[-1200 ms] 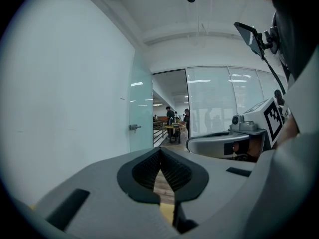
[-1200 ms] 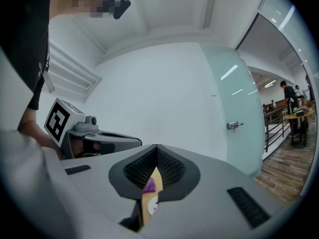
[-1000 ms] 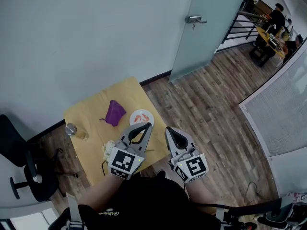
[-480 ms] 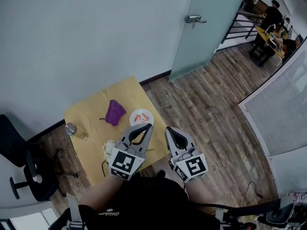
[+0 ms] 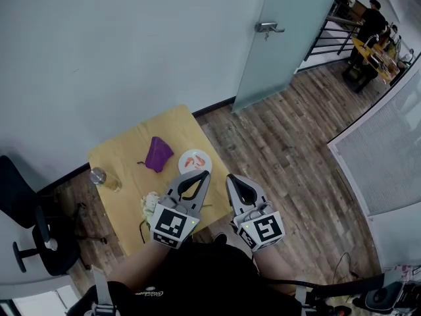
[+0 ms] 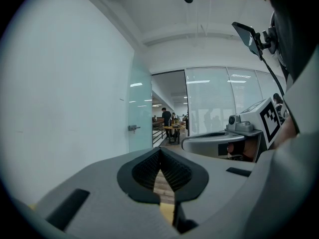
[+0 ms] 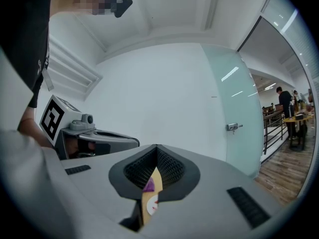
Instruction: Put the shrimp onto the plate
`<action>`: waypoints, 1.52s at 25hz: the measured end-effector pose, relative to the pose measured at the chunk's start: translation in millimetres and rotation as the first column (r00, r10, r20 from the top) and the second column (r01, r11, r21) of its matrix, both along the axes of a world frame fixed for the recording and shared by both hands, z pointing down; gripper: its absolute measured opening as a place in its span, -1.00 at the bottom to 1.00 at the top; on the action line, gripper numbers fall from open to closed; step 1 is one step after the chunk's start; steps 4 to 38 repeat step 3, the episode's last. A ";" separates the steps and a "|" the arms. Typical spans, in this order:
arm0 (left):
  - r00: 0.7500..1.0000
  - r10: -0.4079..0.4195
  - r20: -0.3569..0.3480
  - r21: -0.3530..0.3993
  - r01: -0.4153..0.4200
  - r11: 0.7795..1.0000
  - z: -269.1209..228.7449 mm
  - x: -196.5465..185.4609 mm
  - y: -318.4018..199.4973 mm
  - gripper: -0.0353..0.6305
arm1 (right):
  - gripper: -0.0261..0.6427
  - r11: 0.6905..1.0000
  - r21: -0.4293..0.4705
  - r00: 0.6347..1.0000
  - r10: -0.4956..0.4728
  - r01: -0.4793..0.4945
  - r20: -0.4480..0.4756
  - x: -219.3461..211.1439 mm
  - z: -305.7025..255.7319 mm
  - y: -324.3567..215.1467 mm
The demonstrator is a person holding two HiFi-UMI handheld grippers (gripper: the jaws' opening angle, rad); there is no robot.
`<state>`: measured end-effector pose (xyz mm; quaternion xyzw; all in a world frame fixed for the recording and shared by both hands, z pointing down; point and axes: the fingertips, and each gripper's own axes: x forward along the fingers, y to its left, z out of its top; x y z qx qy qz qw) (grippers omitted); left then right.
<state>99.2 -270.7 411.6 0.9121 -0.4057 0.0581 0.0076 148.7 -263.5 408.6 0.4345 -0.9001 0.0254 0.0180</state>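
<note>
A small yellow wooden table (image 5: 128, 151) stands against the wall. On it lies a white plate (image 5: 204, 157) with orange shrimp (image 5: 191, 163) on it. Beside the plate is a purple cloth-like thing (image 5: 158, 154). My left gripper (image 5: 201, 174) and right gripper (image 5: 232, 178) hover side by side above the table's near edge, both shut with nothing in them. In the left gripper view the left gripper (image 6: 160, 156) points at the far room. Through the slit of the right gripper (image 7: 156, 155) a sliver of the purple thing (image 7: 148, 185) and of the plate (image 7: 152, 203) shows.
A bottle (image 5: 104, 179) stands at the table's left edge, and a pale leafy bundle (image 5: 148, 205) lies near the front. A black office chair (image 5: 26, 222) is at the left. A glass door (image 5: 283, 38) and wooden floor are to the right. People sit at a far table (image 5: 371, 41).
</note>
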 end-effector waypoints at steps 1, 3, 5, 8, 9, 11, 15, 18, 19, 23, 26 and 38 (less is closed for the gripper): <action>1.000 0.000 0.001 -0.001 0.000 1.000 0.1 0.4 0.0 -0.88 | -0.92 1.000 0.001 1.000 -0.001 0.001 0.000 0.2 -0.5 0.0; 1.000 -0.001 0.002 -0.002 0.001 1.000 0.3 1.6 0.3 -0.88 | -0.92 1.000 0.001 1.000 -0.002 0.002 0.001 0.8 -1.0 0.3; 1.000 -0.001 0.002 -0.002 0.001 1.000 0.3 1.6 0.3 -0.88 | -0.92 1.000 0.001 1.000 -0.002 0.002 0.001 0.8 -1.0 0.3; 1.000 -0.001 0.002 -0.002 0.001 1.000 0.3 1.6 0.3 -0.88 | -0.92 1.000 0.001 1.000 -0.002 0.002 0.001 0.8 -1.0 0.3; 1.000 -0.001 0.002 -0.002 0.001 1.000 0.3 1.6 0.3 -0.88 | -0.92 1.000 0.001 1.000 -0.002 0.002 0.001 0.8 -1.0 0.3; 1.000 -0.001 0.002 -0.002 0.001 1.000 0.3 1.6 0.3 -0.88 | -0.92 1.000 0.001 1.000 -0.002 0.002 0.001 0.8 -1.0 0.3; 1.000 -0.001 0.002 -0.002 0.001 1.000 0.3 1.6 0.3 -0.88 | -0.92 1.000 0.001 1.000 -0.002 0.002 0.001 0.8 -1.0 0.3; 1.000 -0.001 0.002 -0.002 0.001 1.000 0.3 1.6 0.3 -0.88 | -0.92 1.000 0.001 1.000 -0.002 0.002 0.001 0.8 -1.0 0.3; 1.000 -0.001 0.002 -0.002 0.001 1.000 0.3 1.6 0.3 -0.88 | -0.92 1.000 0.001 1.000 -0.002 0.002 0.001 0.8 -1.0 0.3; 1.000 -0.001 0.002 -0.002 0.001 1.000 0.3 1.6 0.3 -0.88 | -0.92 1.000 0.001 1.000 -0.002 0.002 0.001 0.8 -1.0 0.3; 1.000 -0.001 0.002 -0.002 0.001 1.000 0.3 1.6 0.3 -0.88 | -0.92 1.000 0.001 1.000 -0.002 0.002 0.001 0.8 -1.0 0.3; 1.000 -0.001 0.002 -0.002 0.001 1.000 0.3 1.6 0.3 -0.88 | -0.92 1.000 0.001 1.000 -0.002 0.002 0.001 0.8 -1.0 0.3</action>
